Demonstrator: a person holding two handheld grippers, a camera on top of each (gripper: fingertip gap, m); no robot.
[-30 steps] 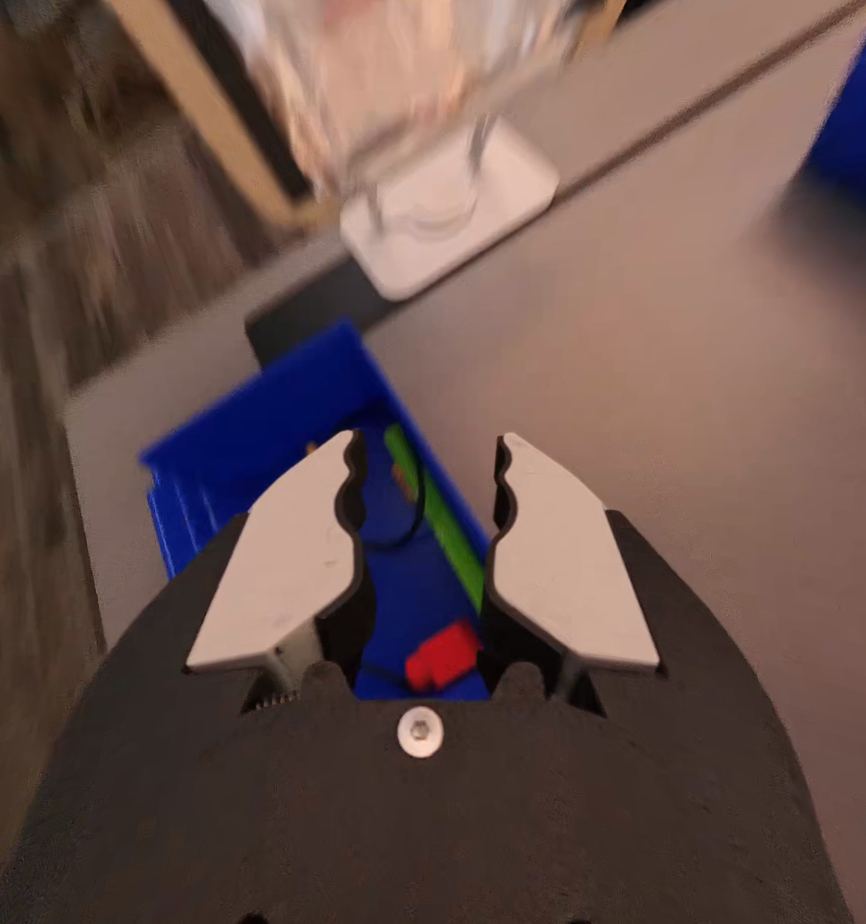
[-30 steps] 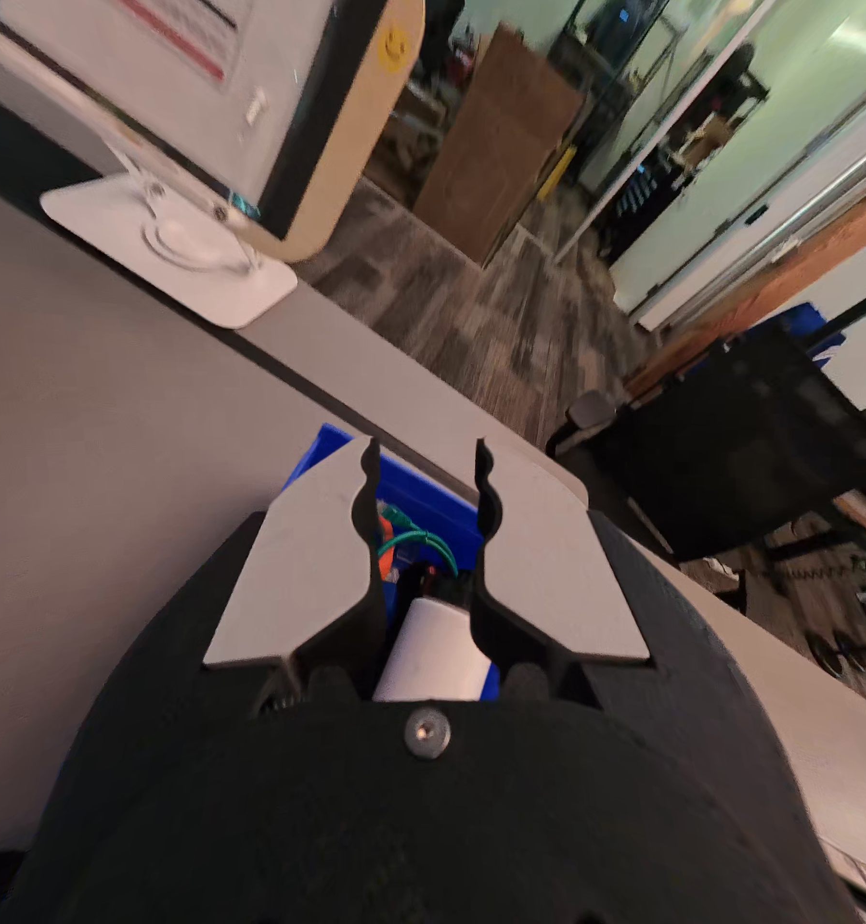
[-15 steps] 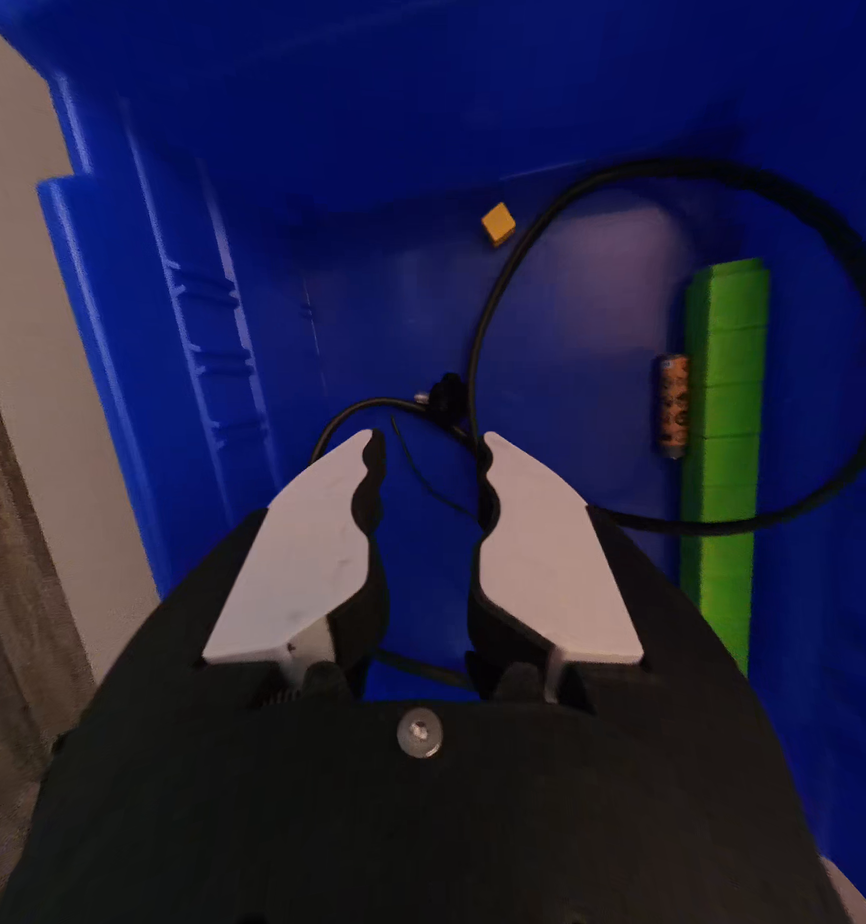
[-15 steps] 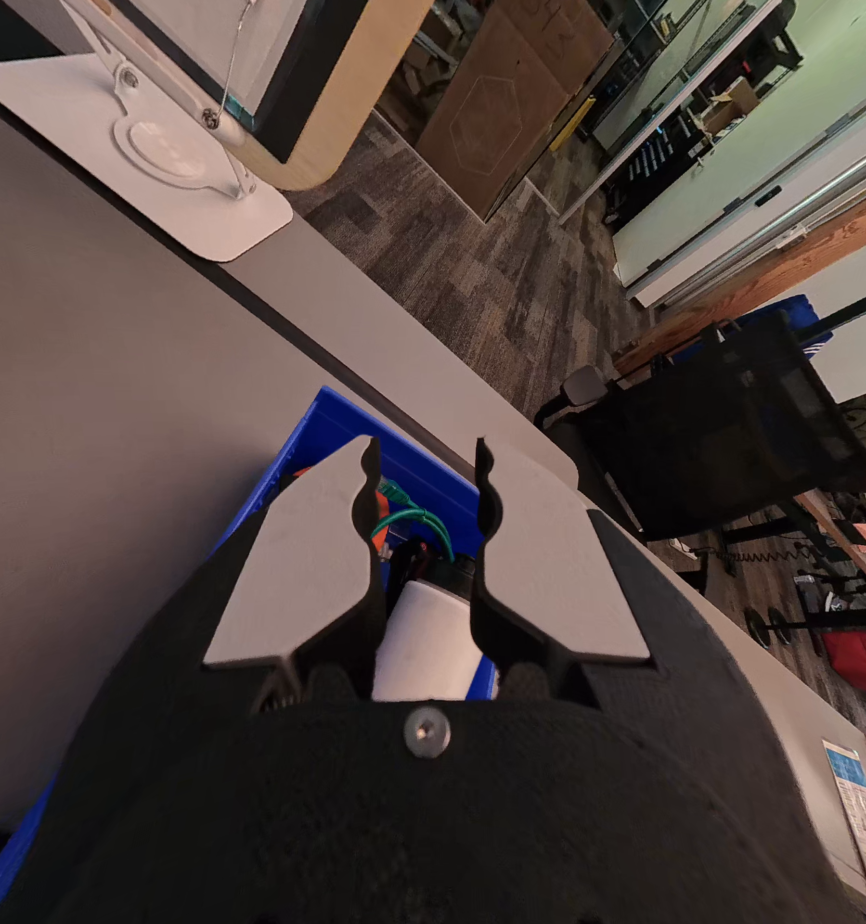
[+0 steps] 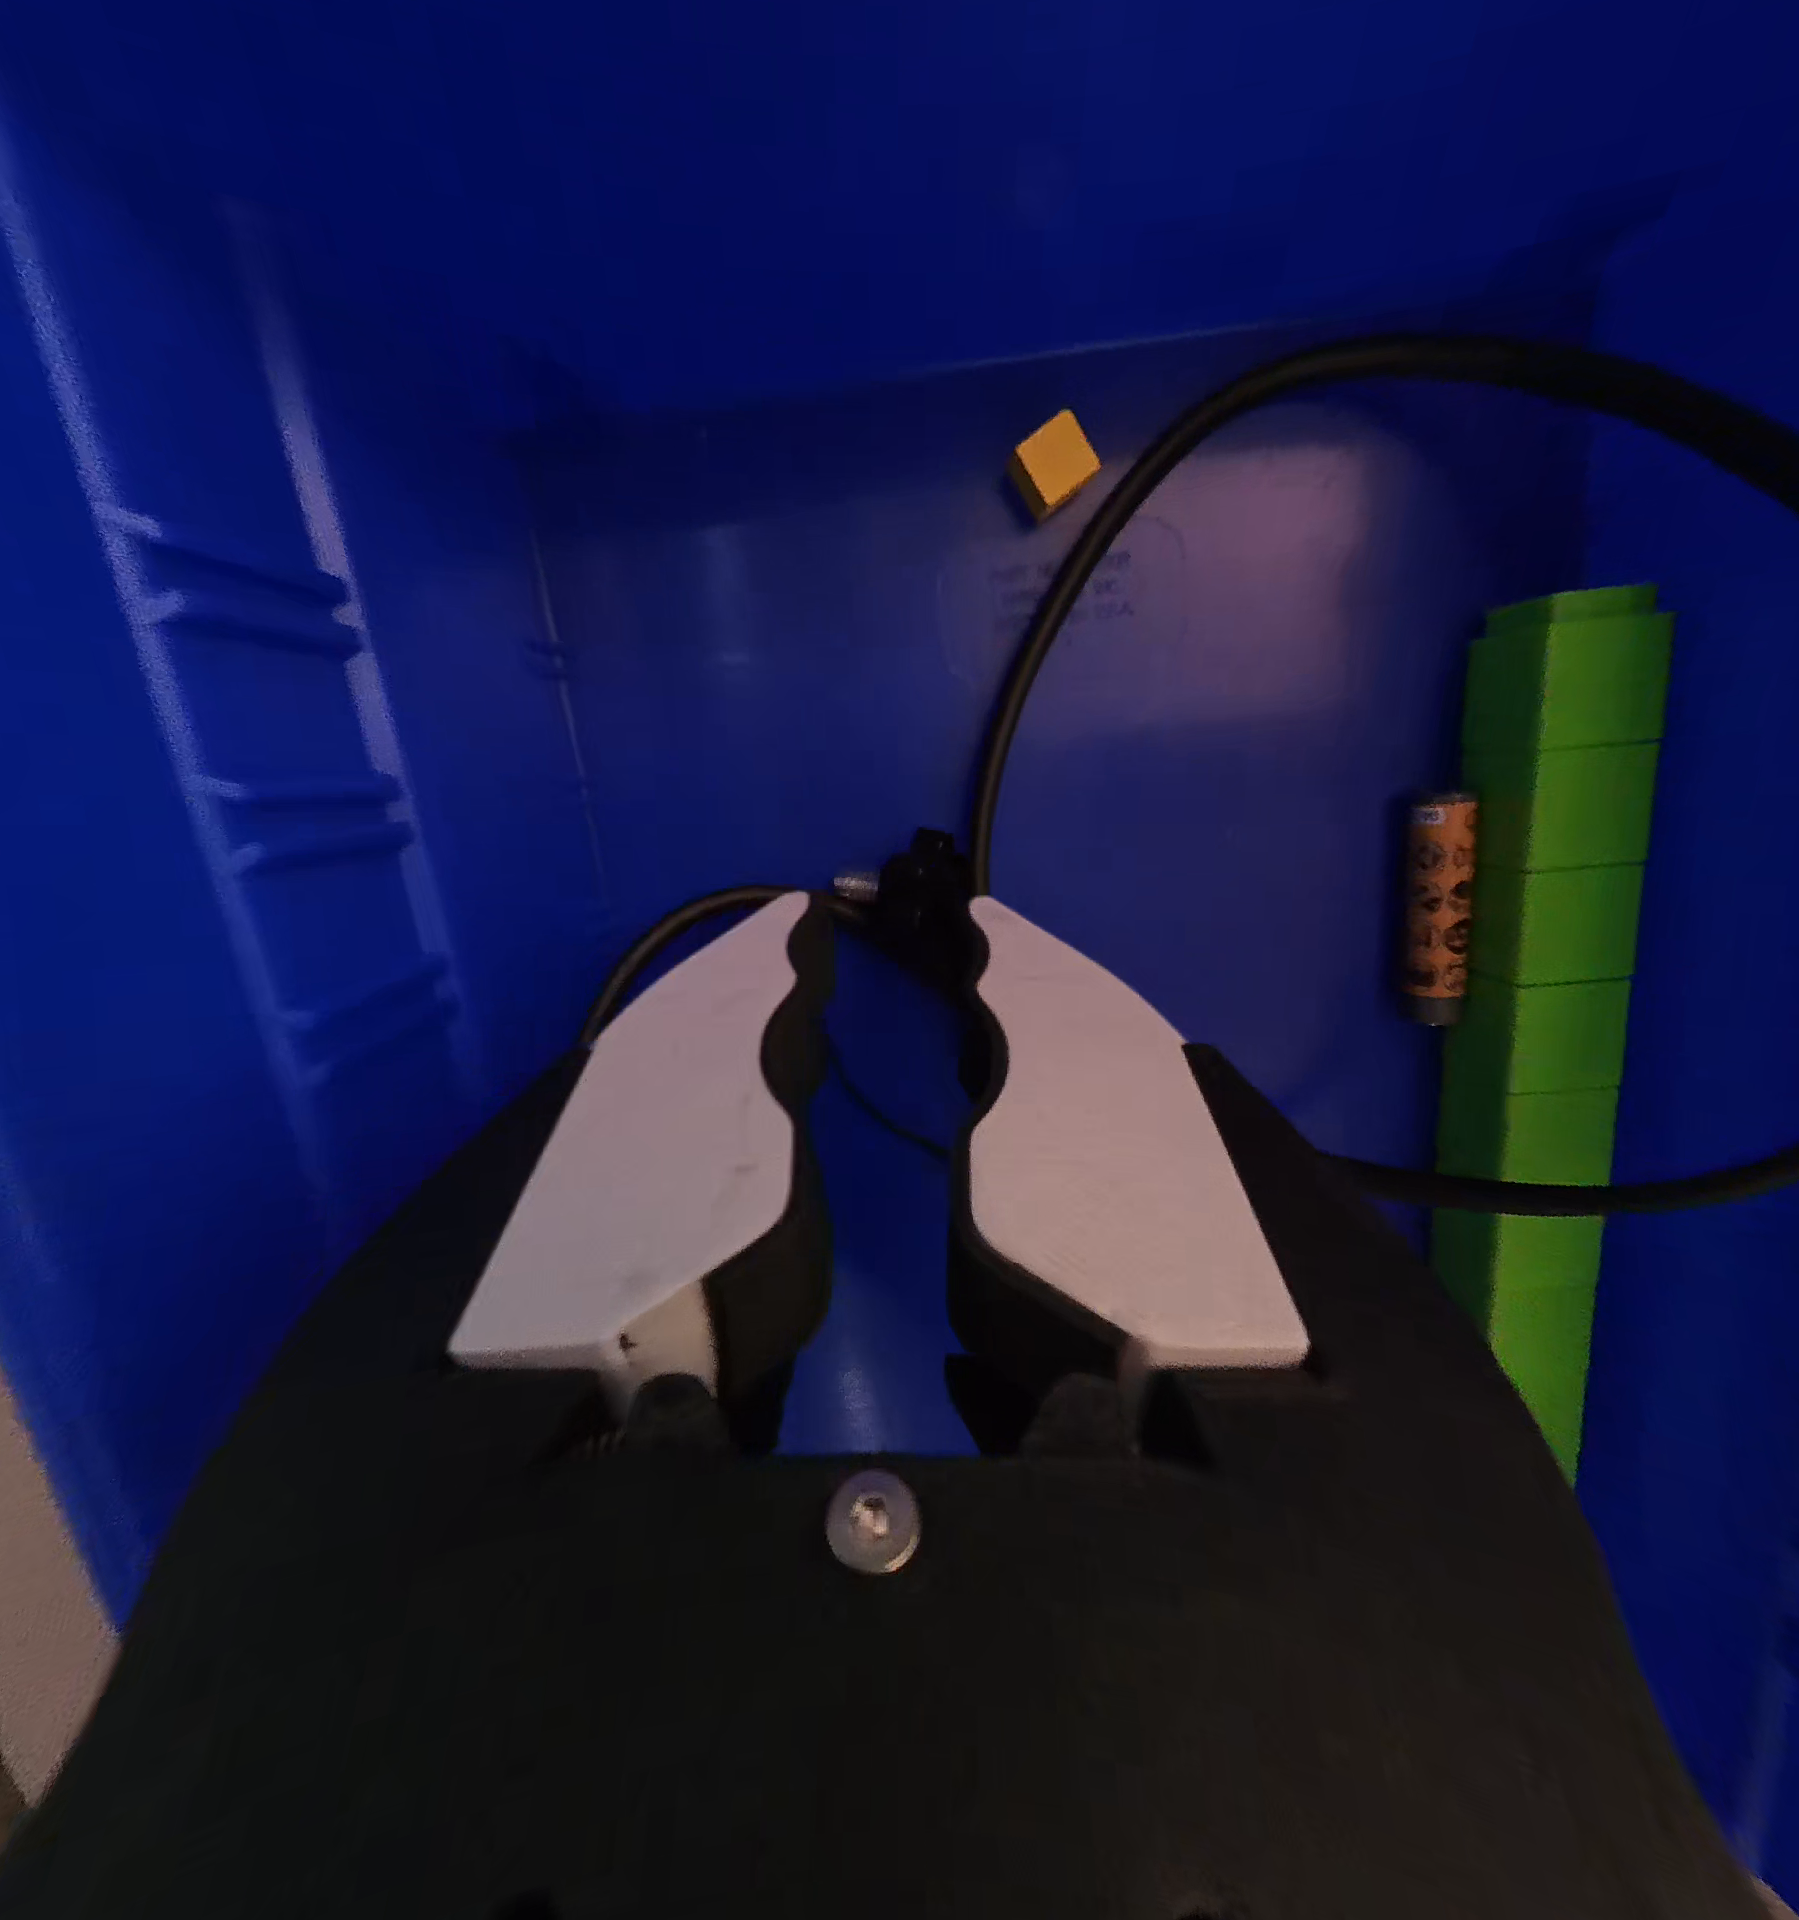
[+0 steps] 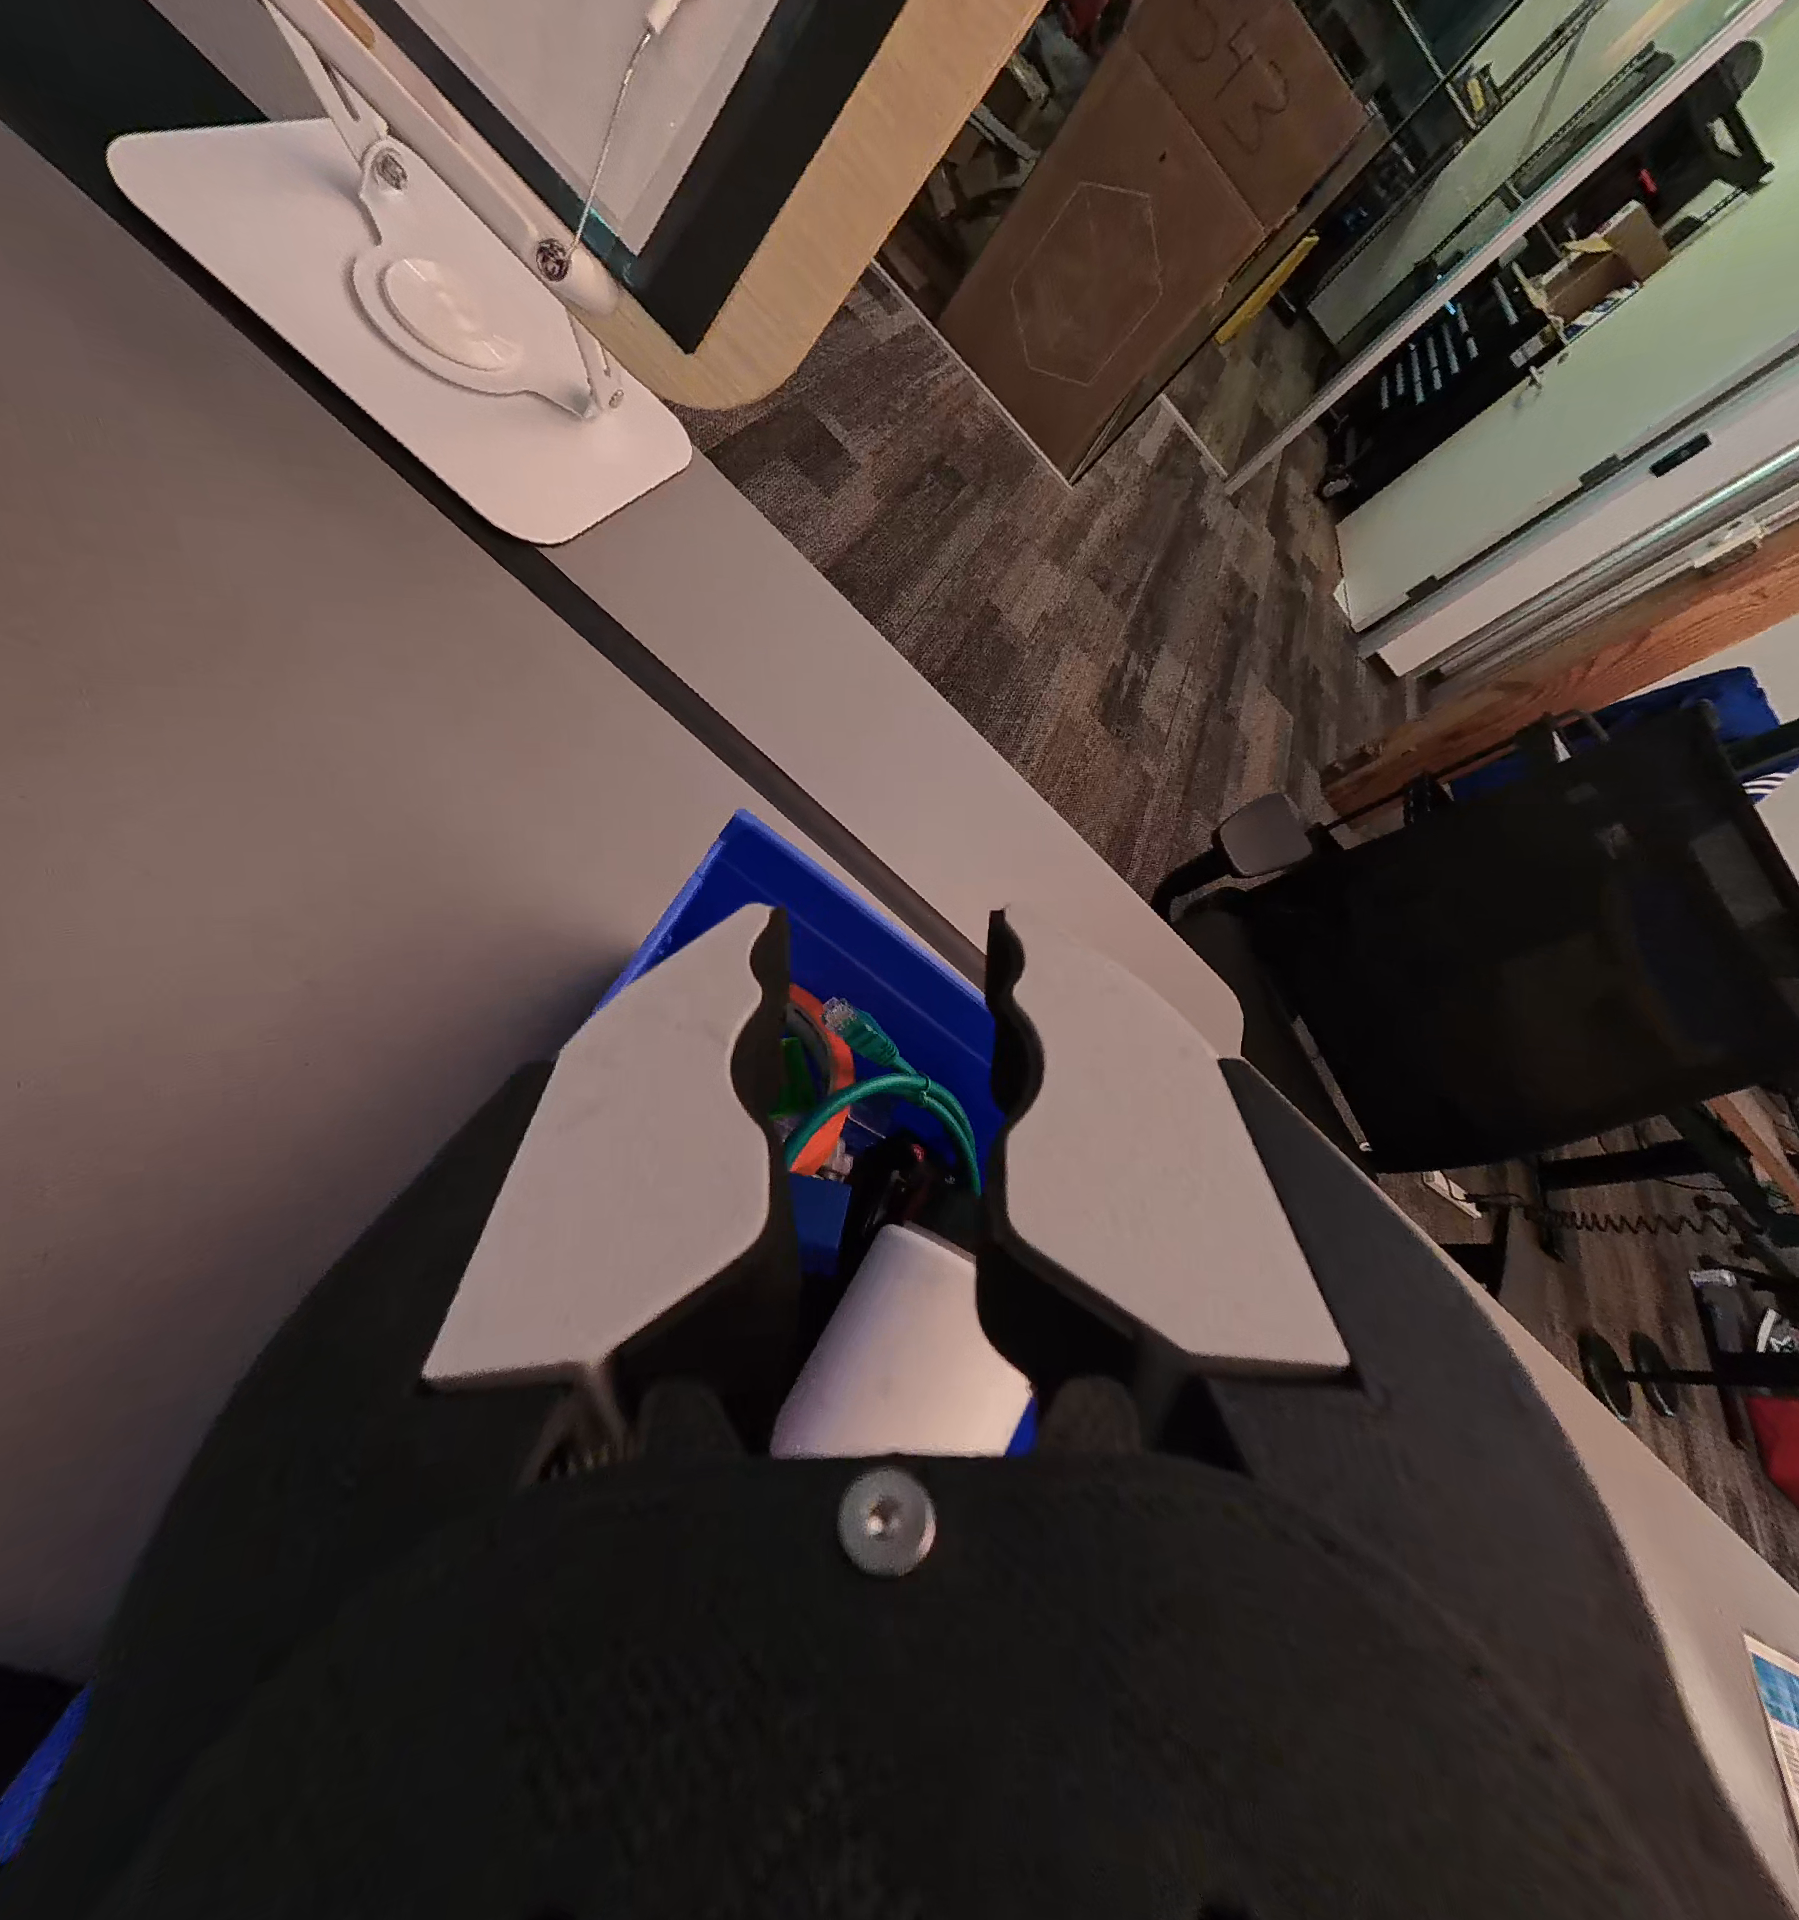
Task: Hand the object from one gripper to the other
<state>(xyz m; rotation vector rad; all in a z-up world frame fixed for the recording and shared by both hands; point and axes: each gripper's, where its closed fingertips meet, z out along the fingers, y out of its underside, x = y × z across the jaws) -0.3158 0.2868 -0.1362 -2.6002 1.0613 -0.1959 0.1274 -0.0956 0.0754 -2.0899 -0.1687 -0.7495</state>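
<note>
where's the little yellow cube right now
In the left wrist view, the yellow cube lies on the floor of the blue bin, near its far wall, just left of the black cable and beyond the left gripper.

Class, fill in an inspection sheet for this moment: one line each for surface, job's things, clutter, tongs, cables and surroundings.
Surface: grey table.
Job's things: black cable looped on the floor of the blue bin; which object gets handed over is unclear.
Clutter: green block strip, small cylinder, yellow cube; white object in second blue bin.
Tongs: left tongs open at the cable's connector; right tongs open, empty.
Cables: green cable.
Surroundings: monitor stand, carpet, black chair.
</note>
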